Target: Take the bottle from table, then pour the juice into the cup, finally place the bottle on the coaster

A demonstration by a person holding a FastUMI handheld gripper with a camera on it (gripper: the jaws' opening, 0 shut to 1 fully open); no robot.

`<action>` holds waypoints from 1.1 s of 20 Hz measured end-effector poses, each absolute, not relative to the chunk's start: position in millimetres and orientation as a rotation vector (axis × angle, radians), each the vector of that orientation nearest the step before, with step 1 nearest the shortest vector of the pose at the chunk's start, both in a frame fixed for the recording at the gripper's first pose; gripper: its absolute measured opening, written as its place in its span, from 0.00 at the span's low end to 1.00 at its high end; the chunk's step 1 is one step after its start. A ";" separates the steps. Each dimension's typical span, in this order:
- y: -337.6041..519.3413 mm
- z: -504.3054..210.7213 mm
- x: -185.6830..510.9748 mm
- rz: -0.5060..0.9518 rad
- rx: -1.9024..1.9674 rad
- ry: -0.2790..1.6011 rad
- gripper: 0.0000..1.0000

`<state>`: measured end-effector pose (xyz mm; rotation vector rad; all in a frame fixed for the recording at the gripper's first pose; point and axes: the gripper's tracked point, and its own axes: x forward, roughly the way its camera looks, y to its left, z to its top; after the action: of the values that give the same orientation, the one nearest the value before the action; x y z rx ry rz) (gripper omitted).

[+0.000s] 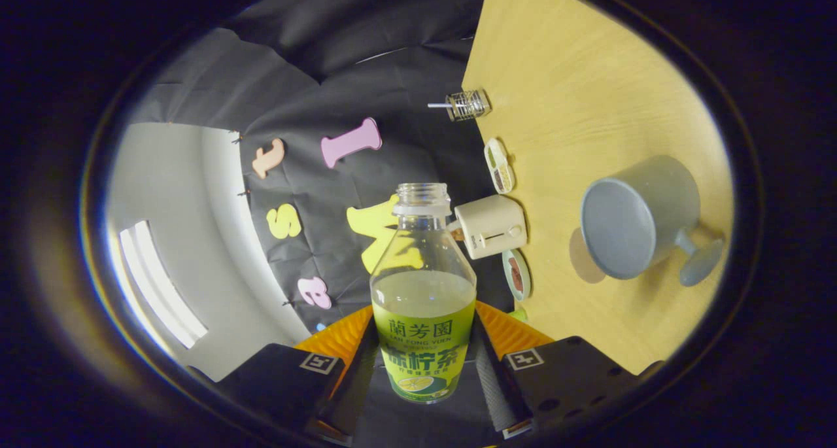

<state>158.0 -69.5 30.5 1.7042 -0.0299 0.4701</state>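
A clear bottle (422, 284) with a green label and no cap sits between my fingers, its neck pointing away from me. Pale juice fills it to about halfway. My gripper (425, 360) is shut on the bottle's lower body, one finger (358, 376) on each side. The view is rolled, so the wooden table (575, 88) stands like a wall beside the bottle. A grey cup (637, 219) with a handle stands on that table, off to the side of the bottle's mouth and well apart from it. A round green-rimmed disc (516, 275) lies near the table's edge, close to the bottle.
A cream toaster (490, 227) stands at the table's edge just beyond the bottle's shoulder. Farther along the edge lie a small cream tray (499, 165) and a wire basket (467, 104). Bare wood surrounds the cup.
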 end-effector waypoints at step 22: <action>-38.0 90.8 171.5 0.310 0.847 -0.137 0.80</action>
<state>171.5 -38.0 90.8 0.8466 -0.1372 0.3097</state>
